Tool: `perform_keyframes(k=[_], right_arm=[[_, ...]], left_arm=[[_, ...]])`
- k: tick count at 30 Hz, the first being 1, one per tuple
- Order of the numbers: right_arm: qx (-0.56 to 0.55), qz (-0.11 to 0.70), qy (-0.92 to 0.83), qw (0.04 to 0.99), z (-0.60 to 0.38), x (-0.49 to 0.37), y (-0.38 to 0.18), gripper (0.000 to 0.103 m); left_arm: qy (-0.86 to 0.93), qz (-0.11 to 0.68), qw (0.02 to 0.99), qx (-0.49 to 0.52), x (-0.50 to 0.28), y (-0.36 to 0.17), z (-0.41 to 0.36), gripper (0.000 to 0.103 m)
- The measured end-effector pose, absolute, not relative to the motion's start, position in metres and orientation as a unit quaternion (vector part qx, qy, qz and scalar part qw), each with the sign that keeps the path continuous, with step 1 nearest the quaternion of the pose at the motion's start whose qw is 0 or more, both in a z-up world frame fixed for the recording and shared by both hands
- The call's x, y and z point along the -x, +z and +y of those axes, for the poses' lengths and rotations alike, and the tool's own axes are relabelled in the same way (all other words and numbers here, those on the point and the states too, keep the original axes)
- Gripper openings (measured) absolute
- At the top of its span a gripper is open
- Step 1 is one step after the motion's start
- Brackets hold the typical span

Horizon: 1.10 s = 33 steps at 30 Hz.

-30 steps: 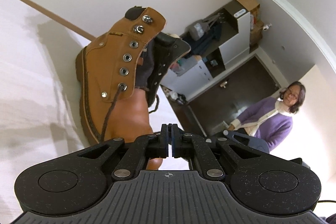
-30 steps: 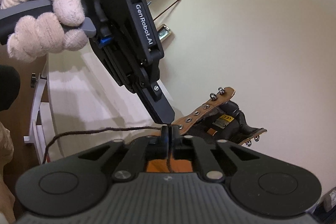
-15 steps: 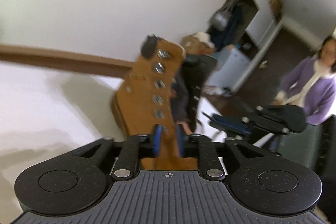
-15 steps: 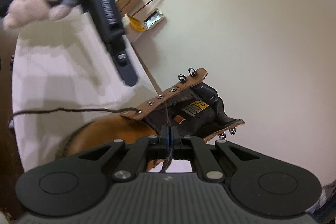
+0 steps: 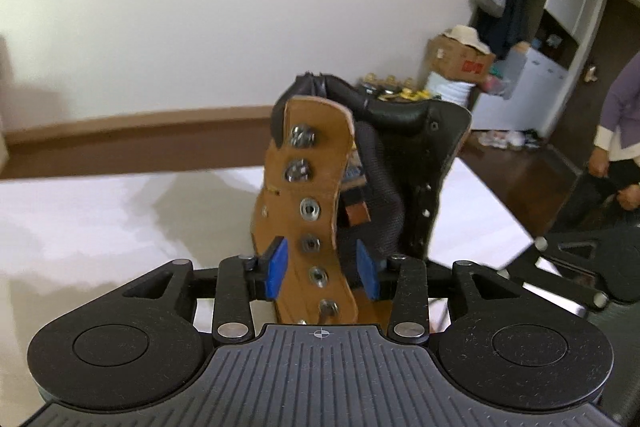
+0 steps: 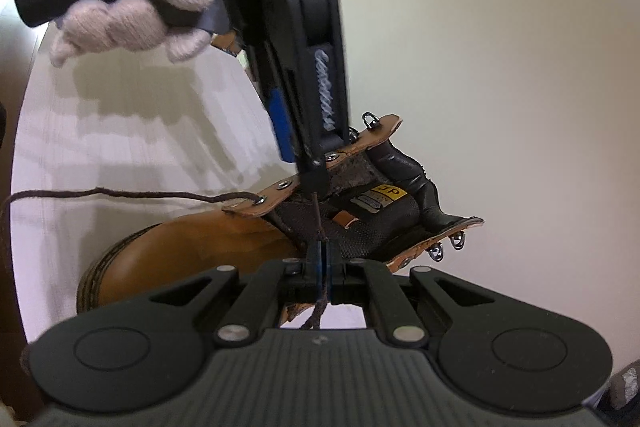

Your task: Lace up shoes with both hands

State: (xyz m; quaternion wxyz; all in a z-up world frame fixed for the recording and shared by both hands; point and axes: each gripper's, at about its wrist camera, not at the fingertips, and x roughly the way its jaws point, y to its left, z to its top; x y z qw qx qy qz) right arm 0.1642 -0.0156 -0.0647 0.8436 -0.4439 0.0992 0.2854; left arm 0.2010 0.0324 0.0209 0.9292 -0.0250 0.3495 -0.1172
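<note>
The boot (image 6: pixel 192 247) stands on the counter (image 6: pixel 120 147), ahead of both tools. Its eyelet flap (image 5: pixel 316 211) rises between the spread fingers of the left tool (image 5: pixel 322 269). The lace (image 6: pixel 132 193) runs left from the lowest eyelet; another stretch sits pinched in the right tool (image 6: pixel 321 259), below the left tool.

We see a white table (image 5: pixel 100 219) with a brown wooden edge along its far side. A tan boot (image 5: pixel 316 211) stands directly on it, sole down. Its dark lace (image 6: pixel 120 193) trails out sideways above the white surface.
</note>
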Motion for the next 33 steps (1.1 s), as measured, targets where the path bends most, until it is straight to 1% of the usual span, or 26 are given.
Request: perform_keyframes(k=[2, 4, 6, 9, 12, 18, 24, 33], right_arm=[[0.443, 0.093, 0.288, 0.844, -0.017, -0.163, -0.064, 0.003], [0.444, 0.088, 0.289, 0.843, -0.016, -0.162, -0.063, 0.003], [0.452, 0.082, 0.291, 0.839, -0.014, -0.161, -0.062, 0.003], [0.477, 0.073, 0.291, 0.826, -0.007, -0.164, -0.061, 0.003], [0.521, 0.074, 0.290, 0.800, 0.005, -0.169, -0.062, 0.003], [0.601, 0.084, 0.286, 0.741, 0.029, -0.174, -0.073, 0.003], [0.638, 0.087, 0.277, 0.713, 0.042, -0.180, -0.085, 0.003], [0.633, 0.087, 0.283, 0.716, 0.042, -0.182, -0.092, 0.003]], left_arm=[[-0.112, 0.358, 0.927, 0.019, -0.208, 0.020, 0.031, 0.034], [-0.112, 0.365, 0.924, 0.018, -0.210, 0.021, 0.032, 0.032], [-0.120, 0.374, 0.919, 0.028, -0.210, 0.025, 0.038, 0.026], [-0.142, 0.385, 0.910, 0.052, -0.210, 0.026, 0.052, 0.018], [-0.166, 0.389, 0.903, 0.073, -0.210, 0.025, 0.068, 0.015], [-0.194, 0.388, 0.894, 0.112, -0.212, 0.018, 0.088, 0.014], [-0.206, 0.387, 0.891, 0.120, -0.215, 0.014, 0.086, 0.014], [-0.218, 0.384, 0.889, 0.125, -0.219, 0.012, 0.084, 0.015]])
